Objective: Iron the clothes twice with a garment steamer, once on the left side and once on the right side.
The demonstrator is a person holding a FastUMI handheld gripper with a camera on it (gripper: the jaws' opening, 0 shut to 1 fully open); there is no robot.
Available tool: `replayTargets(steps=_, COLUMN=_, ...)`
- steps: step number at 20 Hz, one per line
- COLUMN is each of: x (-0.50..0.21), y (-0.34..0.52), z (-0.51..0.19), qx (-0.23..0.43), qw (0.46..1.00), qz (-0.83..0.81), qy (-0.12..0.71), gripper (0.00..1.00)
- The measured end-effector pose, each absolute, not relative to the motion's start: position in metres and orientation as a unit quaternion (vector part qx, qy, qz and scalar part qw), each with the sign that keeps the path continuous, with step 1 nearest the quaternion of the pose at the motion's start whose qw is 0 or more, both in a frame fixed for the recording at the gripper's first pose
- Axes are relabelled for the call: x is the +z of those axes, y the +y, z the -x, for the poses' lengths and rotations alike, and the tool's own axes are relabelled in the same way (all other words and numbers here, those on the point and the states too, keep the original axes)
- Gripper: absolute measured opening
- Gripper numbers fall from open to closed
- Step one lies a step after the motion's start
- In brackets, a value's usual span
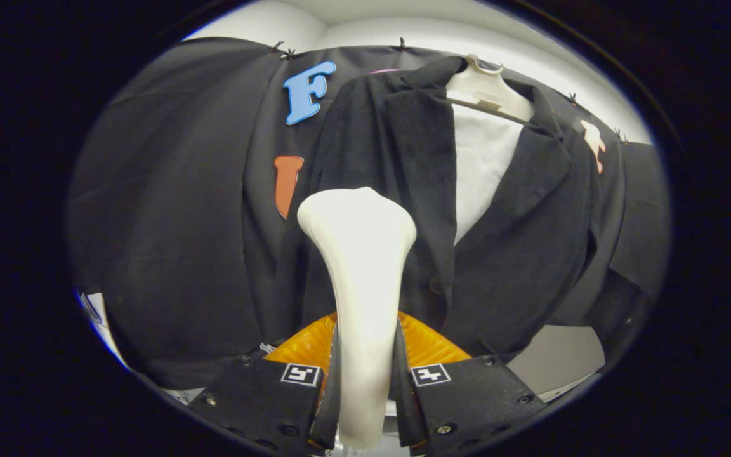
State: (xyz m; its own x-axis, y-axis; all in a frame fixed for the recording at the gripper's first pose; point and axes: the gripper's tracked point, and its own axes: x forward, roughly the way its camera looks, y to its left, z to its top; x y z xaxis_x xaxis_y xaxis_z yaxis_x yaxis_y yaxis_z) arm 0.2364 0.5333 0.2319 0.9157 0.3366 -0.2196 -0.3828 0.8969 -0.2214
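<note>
A: What's biggest in front of you?

B: Dark jacket point(403, 209) on a white hanger point(489, 92), hung vs the booth wall, far side, white shirt point(480, 165) showing btwn the lapels.

A: And the steamer?

B: Garment steamer point(359, 254) stands upright btwn my fingers, its wide head against the jacket's left front, just left of the buttons.

A: Claw?

B: Gripper point(363, 381) is clamped on the steamer handle, both fingers pressing its sides.
</note>
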Motion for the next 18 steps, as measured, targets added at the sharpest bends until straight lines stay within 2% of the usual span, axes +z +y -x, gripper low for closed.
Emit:
replayTargets(steps=12, x=0.130, y=0.520, z=-0.235, qx=0.179, qw=0.959, qz=0.153, qy=0.160, gripper=0.39)
replayTargets(steps=18, x=0.102, y=0.520, z=-0.237, qx=0.181, qw=0.953, qz=0.158, qy=0.184, gripper=0.39)
